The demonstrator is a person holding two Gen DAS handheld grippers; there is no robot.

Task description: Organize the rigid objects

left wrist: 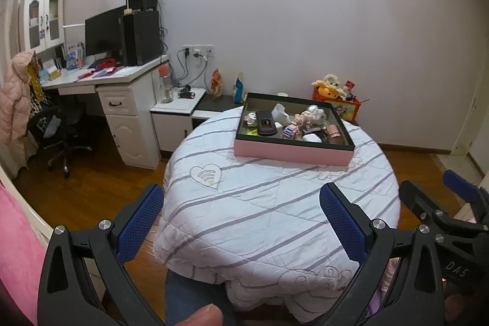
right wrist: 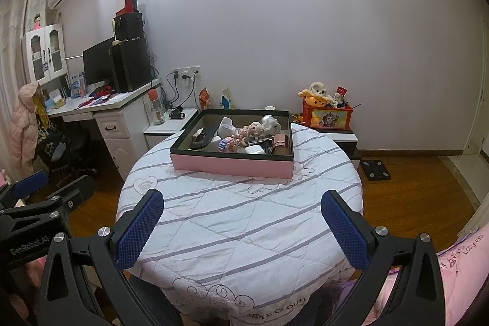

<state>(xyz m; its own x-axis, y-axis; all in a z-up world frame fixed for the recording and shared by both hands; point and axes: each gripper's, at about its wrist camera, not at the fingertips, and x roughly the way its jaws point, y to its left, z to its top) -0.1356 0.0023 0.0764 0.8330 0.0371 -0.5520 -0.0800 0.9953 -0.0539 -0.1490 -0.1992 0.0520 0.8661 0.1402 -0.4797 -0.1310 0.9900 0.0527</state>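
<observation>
A pink box with a dark rim (left wrist: 290,153) (right wrist: 229,165) stands on the far half of a round table covered by a white striped quilt (left wrist: 259,219) (right wrist: 238,219). It holds several small items: a black remote (left wrist: 266,124), a white cup (left wrist: 281,113) (right wrist: 227,126), a pink doll figure (left wrist: 301,119) (right wrist: 252,130), a copper tube (left wrist: 334,133) (right wrist: 281,141). My left gripper (left wrist: 241,210) is open and empty above the near table edge. My right gripper (right wrist: 241,216) is open and empty, also short of the box. Each gripper shows at the other view's edge.
A white desk (left wrist: 101,81) with monitor and speakers stands at the left, with a black chair (left wrist: 61,130) beside it. A low nightstand (left wrist: 177,109) and an orange toy box (right wrist: 328,115) sit against the back wall. A black scale (right wrist: 374,168) lies on the wooden floor.
</observation>
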